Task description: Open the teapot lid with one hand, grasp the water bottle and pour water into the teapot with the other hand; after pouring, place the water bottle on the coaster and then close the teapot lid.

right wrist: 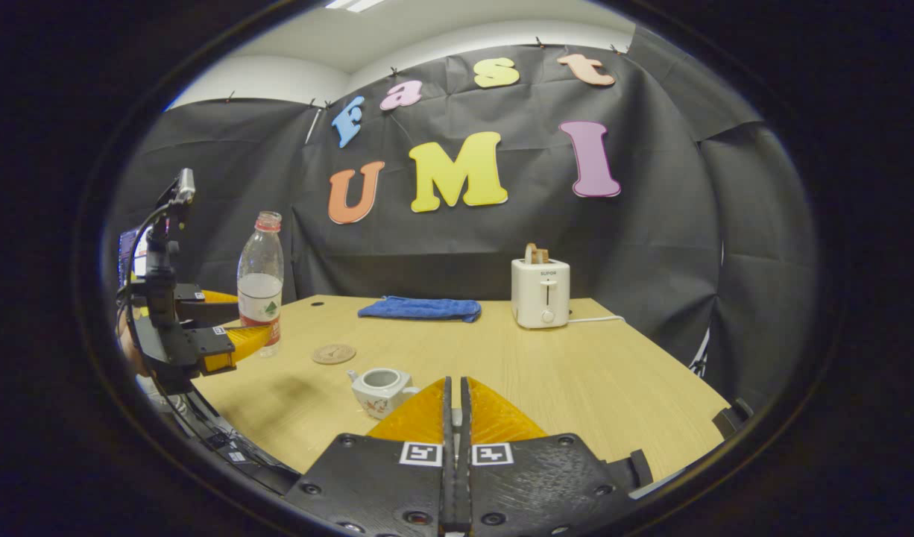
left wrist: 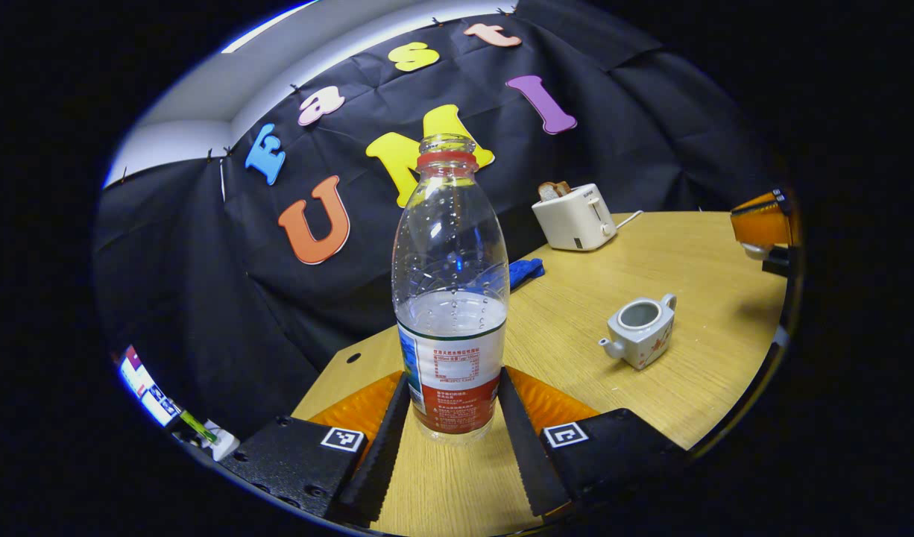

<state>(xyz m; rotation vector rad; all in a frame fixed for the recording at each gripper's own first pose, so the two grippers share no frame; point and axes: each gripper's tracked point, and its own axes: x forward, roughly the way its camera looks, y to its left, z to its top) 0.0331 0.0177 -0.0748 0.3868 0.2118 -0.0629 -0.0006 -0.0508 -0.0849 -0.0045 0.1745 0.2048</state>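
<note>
Even overhead light fills both views; in the right gripper view a ceiling light panel glows at the top edge. The wooden table carries soft shadows, one beside the teapot. Focus is sharp mid-frame; fisheye bending curves the table edge and booth wall toward the rims.

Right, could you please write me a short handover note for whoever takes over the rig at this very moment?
Left gripper: fingers on either side of the water bottle; contact is too close to call.
Right gripper: fingers together, low over the table just behind the teapot; I cannot tell whether it holds the lid.
Things: the bottle stands upright, uncapped and part full, on the table beside the coaster, not on it.
Done: the teapot is open.
Unclear: whether water has been poured.
Left: pour if needed, set the bottle on the coaster, close the lid.
</note>
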